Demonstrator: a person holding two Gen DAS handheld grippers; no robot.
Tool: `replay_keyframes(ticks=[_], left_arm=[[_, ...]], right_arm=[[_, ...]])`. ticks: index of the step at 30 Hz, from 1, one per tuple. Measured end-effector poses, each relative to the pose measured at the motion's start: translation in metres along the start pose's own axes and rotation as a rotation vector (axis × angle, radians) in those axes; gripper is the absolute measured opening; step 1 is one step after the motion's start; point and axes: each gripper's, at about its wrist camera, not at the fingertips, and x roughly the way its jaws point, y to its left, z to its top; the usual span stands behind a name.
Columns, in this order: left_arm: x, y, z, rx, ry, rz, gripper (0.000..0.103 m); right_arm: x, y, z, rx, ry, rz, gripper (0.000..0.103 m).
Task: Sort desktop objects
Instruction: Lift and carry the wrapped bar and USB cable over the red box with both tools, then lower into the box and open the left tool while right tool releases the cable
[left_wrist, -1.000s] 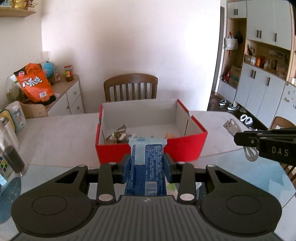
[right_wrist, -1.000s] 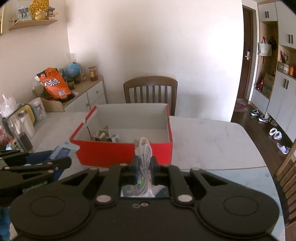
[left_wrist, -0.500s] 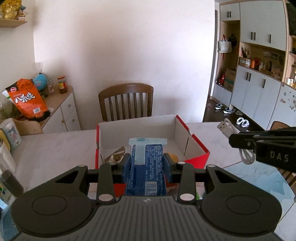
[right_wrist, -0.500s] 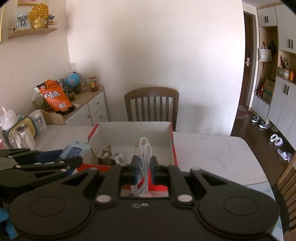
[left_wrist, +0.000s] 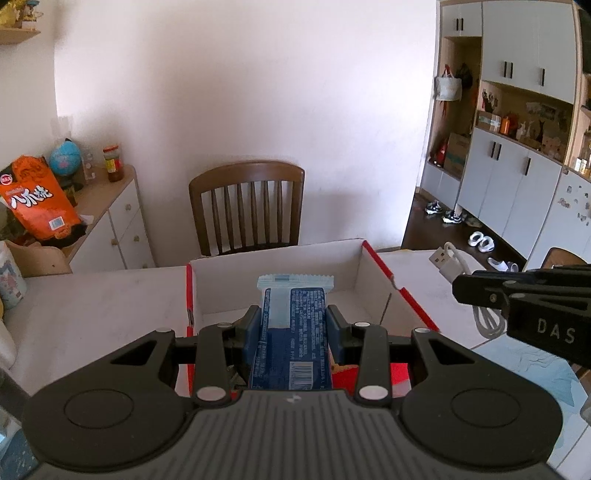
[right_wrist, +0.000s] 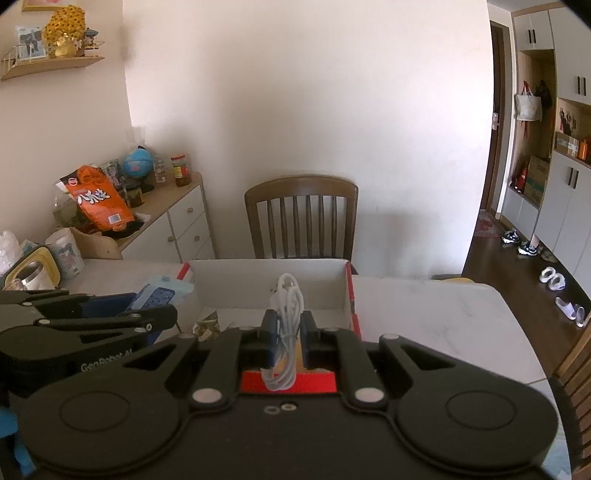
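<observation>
Left gripper: both fingers pressed against the sides of a blue snack packet, which stands lengthwise between them, barcode end nearest the camera, pale crimped end pointing forward. Packet held over the near part of the red cardboard box, white inside.

Right gripper: fingers clamped on a coiled white USB cable; loops hang below the pads, more loops rise above. It is also held over the near edge of the box.

Left wrist view only: the cable's USB plug sticks out past the tip of the right gripper, seen side-on at right; box interior near the front is hidden behind the packet.

Right wrist view only: a crumpled wrapper lies on the box floor at its left; the left gripper appears side-on at left with the packet's pale end projecting beyond it.

Surroundings: box sits on a pale marble-look table. Wooden chair behind the box, against the wall. Sideboard at left carries an orange snack bag and a small globe.
</observation>
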Motion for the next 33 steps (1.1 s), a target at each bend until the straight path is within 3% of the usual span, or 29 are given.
replay_keyframes(ticks=[10,33], left_arm=[[0.044,0.014,0.012,0.007,0.037,-0.012,0.036],[0.126,0.033,0.002,0.002,0.204,-0.042,0.036]], right_arm=[[0.036,-0.004,0.007,0.016,0.024,-0.012,0.012],[0.123,-0.008,0.000,0.044,0.161,-0.015,0.012]])
